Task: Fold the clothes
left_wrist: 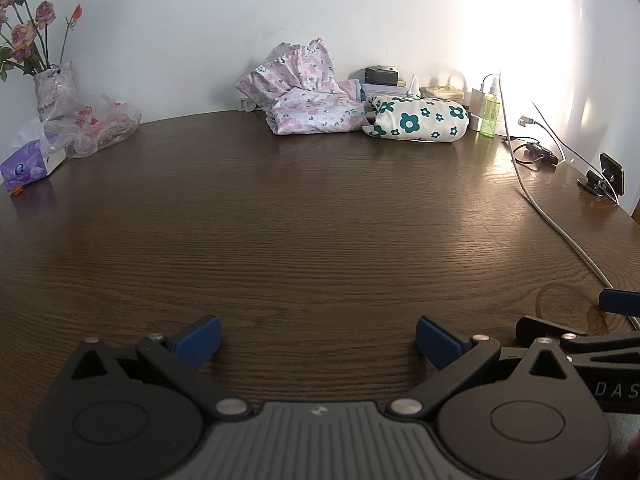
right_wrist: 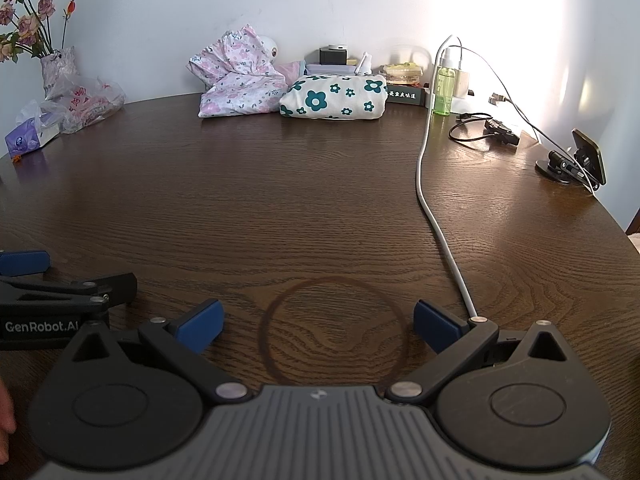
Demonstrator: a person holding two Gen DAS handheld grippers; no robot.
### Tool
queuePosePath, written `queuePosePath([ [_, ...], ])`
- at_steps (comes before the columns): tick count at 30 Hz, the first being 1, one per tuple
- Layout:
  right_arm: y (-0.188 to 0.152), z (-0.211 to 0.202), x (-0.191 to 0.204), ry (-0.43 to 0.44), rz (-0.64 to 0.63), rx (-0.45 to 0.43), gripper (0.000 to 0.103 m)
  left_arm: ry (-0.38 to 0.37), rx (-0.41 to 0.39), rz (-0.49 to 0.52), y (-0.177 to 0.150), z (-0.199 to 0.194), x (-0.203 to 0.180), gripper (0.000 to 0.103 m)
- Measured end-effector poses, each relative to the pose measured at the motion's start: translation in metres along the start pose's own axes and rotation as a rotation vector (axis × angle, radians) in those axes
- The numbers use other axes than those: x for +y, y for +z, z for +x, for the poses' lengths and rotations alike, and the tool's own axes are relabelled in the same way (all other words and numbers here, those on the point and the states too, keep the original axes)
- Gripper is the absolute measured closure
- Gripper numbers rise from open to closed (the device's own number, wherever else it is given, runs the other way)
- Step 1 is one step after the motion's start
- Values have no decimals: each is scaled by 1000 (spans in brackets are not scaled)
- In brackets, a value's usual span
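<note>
- The left claw (left_wrist: 318, 340) hangs low over the near edge of a dark wood-grain worktop (left_wrist: 304, 216), its blue-padded fingers (left_wrist: 200, 336) spread wide apart with nothing between them but bare wood.
- The right claw (right_wrist: 316, 326) sits just beside it at the same height, equally wide open and empty; a faint dark ring stain (right_wrist: 334, 330) on the wood shows between its fingers.
- Each claw appears at the edge of the other's view, the two close together but not visibly touching.
- The clothes lie well away at the far edge of the worktop, against the white wall: a pink floral garment (left_wrist: 304, 92) heaped loosely, and just to its right a cream garment with teal flowers (left_wrist: 416, 118) in a compact bundle, the two touching.
- Neither claw is near either garment.
- A white cable (right_wrist: 434, 208) runs from the far right clutter down toward the right claw, ending close to its right finger.
- At far left stand a vase of dried roses (left_wrist: 52, 88), a crumpled plastic bag (left_wrist: 94, 124) and a purple tissue pack (left_wrist: 30, 166).
- A green spray bottle (right_wrist: 444, 88) and a phone stand (right_wrist: 576, 160) occupy the far right.
</note>
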State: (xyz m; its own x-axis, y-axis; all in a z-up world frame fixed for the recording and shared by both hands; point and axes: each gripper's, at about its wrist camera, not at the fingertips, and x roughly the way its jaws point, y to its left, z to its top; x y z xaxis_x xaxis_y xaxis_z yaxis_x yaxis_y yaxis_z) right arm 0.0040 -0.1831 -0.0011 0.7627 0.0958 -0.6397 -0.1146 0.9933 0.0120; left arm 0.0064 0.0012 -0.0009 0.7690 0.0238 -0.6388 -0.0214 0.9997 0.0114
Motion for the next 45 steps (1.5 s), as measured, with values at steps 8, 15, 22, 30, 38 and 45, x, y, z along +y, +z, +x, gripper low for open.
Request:
queuePosePath([
  [8,46,6,3,93,16,10,0,-183,-3,-73,48,10,40,4],
  [15,202,40,18,336,149,-166,0,-127,-244,-141,201,97,117,0],
  [22,340,197,32,424,368,-30,0,-339,-61,-425,278,249,164,1],
  [30,364,311,38,436,377,192,101,-387,-86,-250,294,292,141,83],
  [38,381,170,59,547,161,-114,103,-565,-388,-292,315,148,163,102],
  [45,379,-78,52,681,21,-488,103,-643,-790,-193,319,-90,164,101],
])
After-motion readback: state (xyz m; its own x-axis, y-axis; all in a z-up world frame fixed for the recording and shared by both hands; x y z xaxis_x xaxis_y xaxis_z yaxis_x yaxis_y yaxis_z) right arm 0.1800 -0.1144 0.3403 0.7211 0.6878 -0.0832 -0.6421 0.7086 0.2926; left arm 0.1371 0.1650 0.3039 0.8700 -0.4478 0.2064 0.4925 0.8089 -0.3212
